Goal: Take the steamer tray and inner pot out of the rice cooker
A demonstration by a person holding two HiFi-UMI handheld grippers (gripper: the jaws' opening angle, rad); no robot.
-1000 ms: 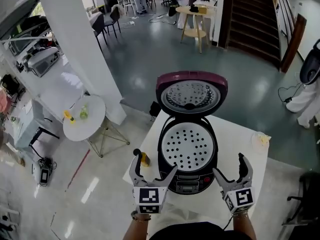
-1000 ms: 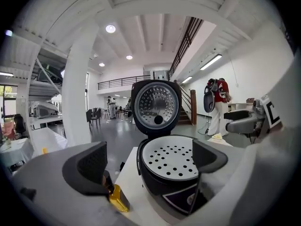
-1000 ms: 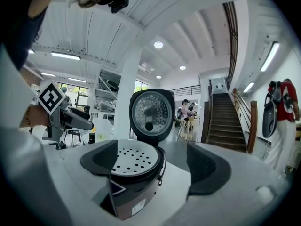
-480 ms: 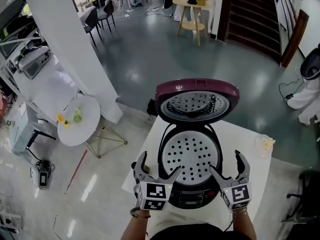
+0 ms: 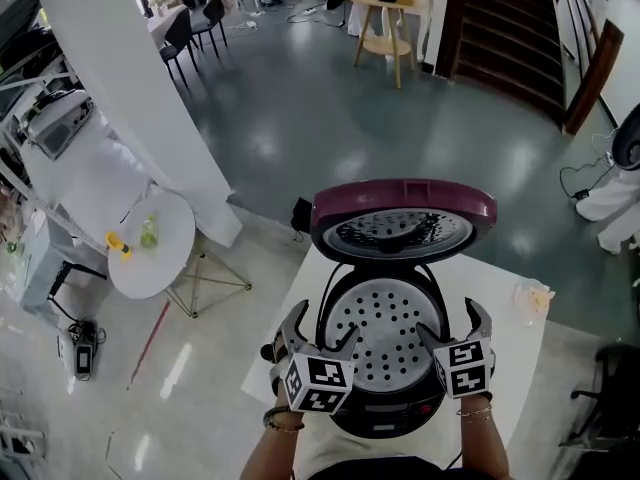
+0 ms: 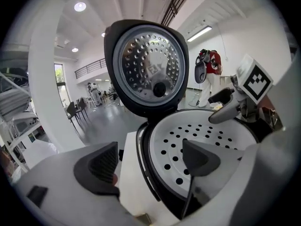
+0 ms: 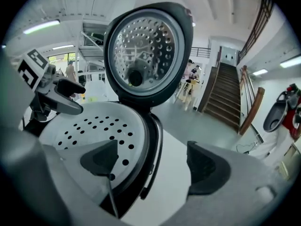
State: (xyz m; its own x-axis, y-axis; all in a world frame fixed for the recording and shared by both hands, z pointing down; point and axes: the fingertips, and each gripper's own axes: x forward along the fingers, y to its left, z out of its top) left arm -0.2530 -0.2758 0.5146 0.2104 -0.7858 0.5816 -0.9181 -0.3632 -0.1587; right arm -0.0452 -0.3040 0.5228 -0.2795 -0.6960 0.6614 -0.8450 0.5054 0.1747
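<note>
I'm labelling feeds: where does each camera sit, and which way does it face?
Head view: on the person's head, facing steeply down at the open cooker; left gripper, right gripper and forearms show.
Left gripper view: rides that gripper, facing along its jaws, open though just closing, astride the cooker's left rim.
Right gripper view: likewise, jaws open astride the right rim.
Shared: both gripper views show tray, lid and the other gripper.

A round white side table (image 5: pixel 165 253) carrying a yellow item (image 5: pixel 117 240) and a green item (image 5: pixel 148 231) stands beside a white pillar (image 5: pixel 130 98), with a wooden table (image 5: pixel 392 13), dark chairs (image 5: pixel 182 33) and a staircase (image 5: pixel 505 33) beyond.
</note>
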